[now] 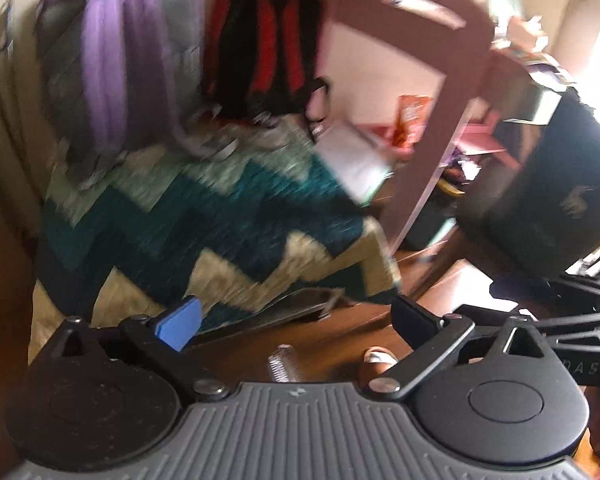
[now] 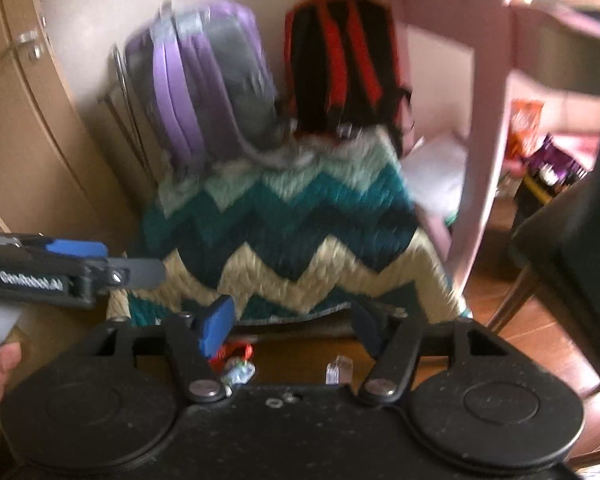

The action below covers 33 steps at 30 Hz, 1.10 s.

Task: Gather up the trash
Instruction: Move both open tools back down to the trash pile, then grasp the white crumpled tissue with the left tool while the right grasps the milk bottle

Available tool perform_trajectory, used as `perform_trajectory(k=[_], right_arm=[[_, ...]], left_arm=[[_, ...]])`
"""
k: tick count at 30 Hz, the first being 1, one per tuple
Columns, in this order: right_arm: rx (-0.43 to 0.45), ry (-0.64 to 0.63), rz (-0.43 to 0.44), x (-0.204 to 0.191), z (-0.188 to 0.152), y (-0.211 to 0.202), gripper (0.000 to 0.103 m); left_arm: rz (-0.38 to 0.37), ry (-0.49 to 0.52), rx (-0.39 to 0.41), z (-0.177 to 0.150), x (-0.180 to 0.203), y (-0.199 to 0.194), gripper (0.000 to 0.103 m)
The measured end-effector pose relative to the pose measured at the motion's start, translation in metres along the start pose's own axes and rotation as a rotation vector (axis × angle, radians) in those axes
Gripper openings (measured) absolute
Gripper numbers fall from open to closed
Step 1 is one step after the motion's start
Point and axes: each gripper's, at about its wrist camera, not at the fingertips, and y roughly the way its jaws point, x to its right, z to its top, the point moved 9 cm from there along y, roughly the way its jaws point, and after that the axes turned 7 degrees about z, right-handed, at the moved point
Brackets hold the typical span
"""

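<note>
Both views are motion-blurred. My left gripper point(image 1: 296, 320) is open and empty above the brown wooden floor point(image 1: 332, 336). A small clear ribbed plastic piece point(image 1: 281, 364) lies on the floor below it. My right gripper point(image 2: 296, 322) is open and empty. Under it lie a red and clear wrapper scrap point(image 2: 236, 362) and a small clear plastic piece point(image 2: 337, 370). The left gripper also shows at the left edge of the right wrist view point(image 2: 140, 272). The right gripper shows at the right edge of the left wrist view point(image 1: 548, 304).
A teal and cream zigzag blanket point(image 2: 300, 240) covers a low seat ahead. A purple backpack point(image 2: 204, 80) and a red-black backpack point(image 2: 344, 64) lean against the wall. A pink plastic table point(image 2: 484, 120) holds an orange snack bag point(image 2: 522, 124). A dark bin point(image 1: 540, 184) stands at right.
</note>
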Motion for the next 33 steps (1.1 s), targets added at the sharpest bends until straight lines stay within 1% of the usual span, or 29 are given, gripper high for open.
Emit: perform_trajectory(k=[1,3,7,10,12,14,18,21,24,28,31,33], right_arm=[[-0.018,-0.001,-0.005,0.002,-0.007,0.015,0.066],[-0.066,0.015,-0.011,0.005,-0.024,0.046,0.067],[-0.176,0.063,0.015,0.014,-0.059,0.108,0.067],[-0.279,0.089,0.026,0.022,-0.089,0.155,0.067],[-0.338,0.112,0.063,0.023,-0.110,0.183,0.067],[-0.393,0.092,0.090,0.020,-0.129,0.207,0.067],[-0.506,-0.027,0.113,0.014,-0.166,0.251,0.067],[-0.571,-0.081,0.117,0.011,-0.190,0.279,0.067],[-0.628,-0.228,0.143,0.003,-0.214,0.308,0.067],[-0.739,-0.434,0.229,-0.012,-0.257,0.334,0.067],[-0.787,-0.588,0.245,-0.017,-0.284,0.348,0.067],[-0.814,-0.679,0.250,-0.017,-0.302,0.356,0.067]], left_arm=[[0.009,-0.018,-0.006,-0.007,-0.009,0.012,0.102],[0.043,-0.070,-0.045,-0.025,-0.030,0.040,0.102],[0.110,-0.150,-0.126,-0.064,-0.065,0.094,0.102],[0.155,-0.227,-0.216,-0.099,-0.089,0.136,0.102],[0.195,-0.270,-0.273,-0.121,-0.104,0.162,0.102],[0.229,-0.315,-0.335,-0.143,-0.116,0.188,0.102],[0.311,-0.377,-0.456,-0.184,-0.136,0.231,0.102],[0.347,-0.410,-0.549,-0.212,-0.147,0.264,0.102],[0.351,-0.454,-0.624,-0.237,-0.154,0.293,0.102],[0.364,-0.473,-0.703,-0.268,-0.160,0.328,0.102],[0.361,-0.525,-0.768,-0.294,-0.162,0.350,0.102],[0.359,-0.539,-0.807,-0.309,-0.162,0.362,0.102]])
